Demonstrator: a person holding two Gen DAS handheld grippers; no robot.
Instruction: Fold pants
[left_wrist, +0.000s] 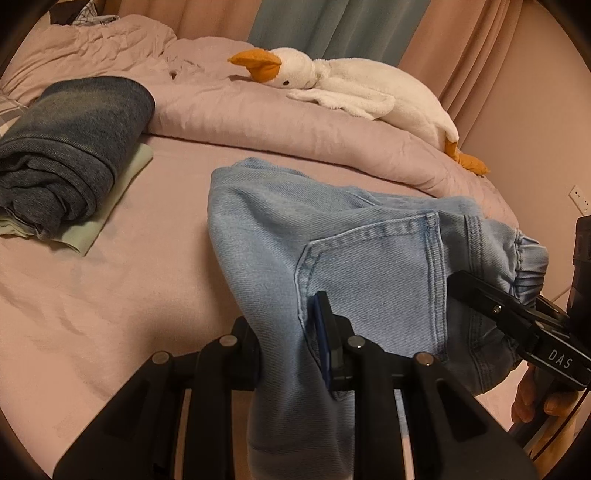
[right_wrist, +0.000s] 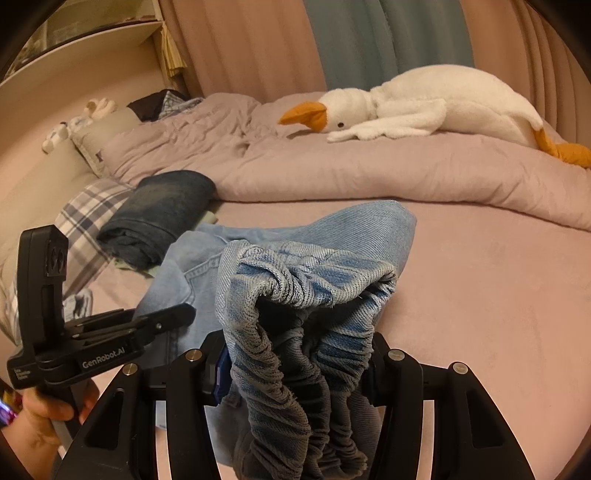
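Light blue denim pants (left_wrist: 332, 236) hang above the pink bed sheet (left_wrist: 129, 295), held by both grippers. My left gripper (left_wrist: 295, 354) is shut on a fold of the denim beside the back pocket (left_wrist: 373, 280). My right gripper (right_wrist: 299, 365) is shut on the bunched elastic waistband (right_wrist: 295, 332), which fills the gap between its fingers. The right gripper (left_wrist: 517, 317) also shows at the right edge of the left wrist view, at the waistband. The left gripper (right_wrist: 122, 328) shows at the left of the right wrist view, with a hand (right_wrist: 40, 417) under it.
A folded dark blue pair of jeans (left_wrist: 74, 147) lies on a pale green cloth (left_wrist: 107, 206) at the left. A rolled pink duvet (left_wrist: 295, 122) runs along the back with a white plush goose (left_wrist: 362, 92) on it. A plaid pillow (right_wrist: 88, 218) lies at the left.
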